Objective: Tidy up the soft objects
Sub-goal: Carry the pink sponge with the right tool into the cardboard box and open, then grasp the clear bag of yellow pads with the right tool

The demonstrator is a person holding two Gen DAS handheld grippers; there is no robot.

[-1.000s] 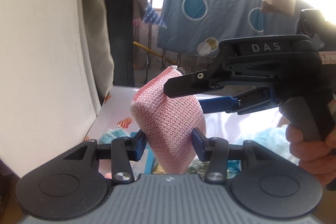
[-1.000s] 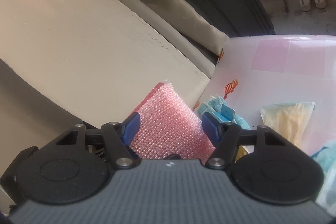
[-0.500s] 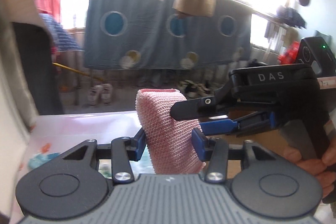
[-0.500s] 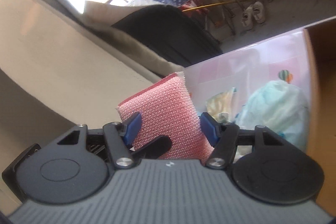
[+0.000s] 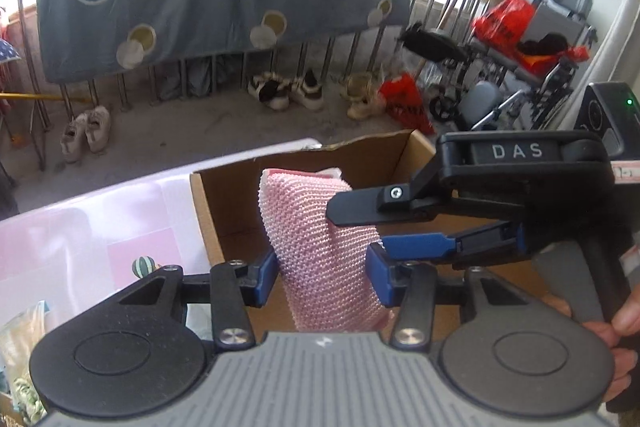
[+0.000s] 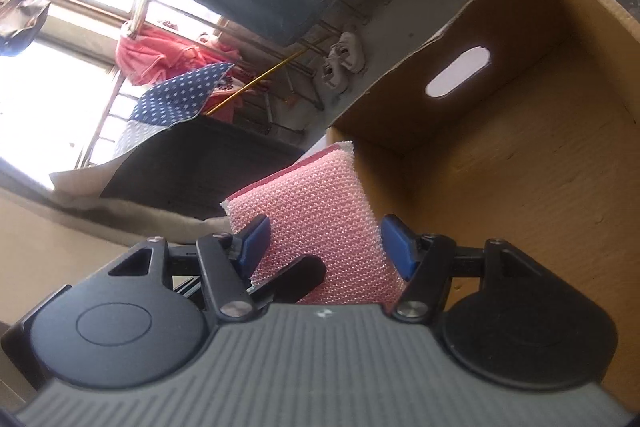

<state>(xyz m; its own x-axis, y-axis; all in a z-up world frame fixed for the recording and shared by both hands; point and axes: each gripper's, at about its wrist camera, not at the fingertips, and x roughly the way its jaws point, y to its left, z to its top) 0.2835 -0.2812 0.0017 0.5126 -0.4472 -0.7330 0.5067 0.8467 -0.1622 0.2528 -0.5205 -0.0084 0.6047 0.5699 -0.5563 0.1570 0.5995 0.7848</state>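
one pink sponge [image 5: 320,247], one cardboard box [image 6: 540,147], two tools.

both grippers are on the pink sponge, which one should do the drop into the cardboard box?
Probably right. The right hand-held gripper grips the pink sponge and looks into the cardboard box. The left hand-held gripper, also gripping, sits nearer the box's edge.

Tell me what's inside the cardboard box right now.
The visible floor and walls of the cardboard box are bare, with one handle hole. The pink sponge and the claws hide the near corner.
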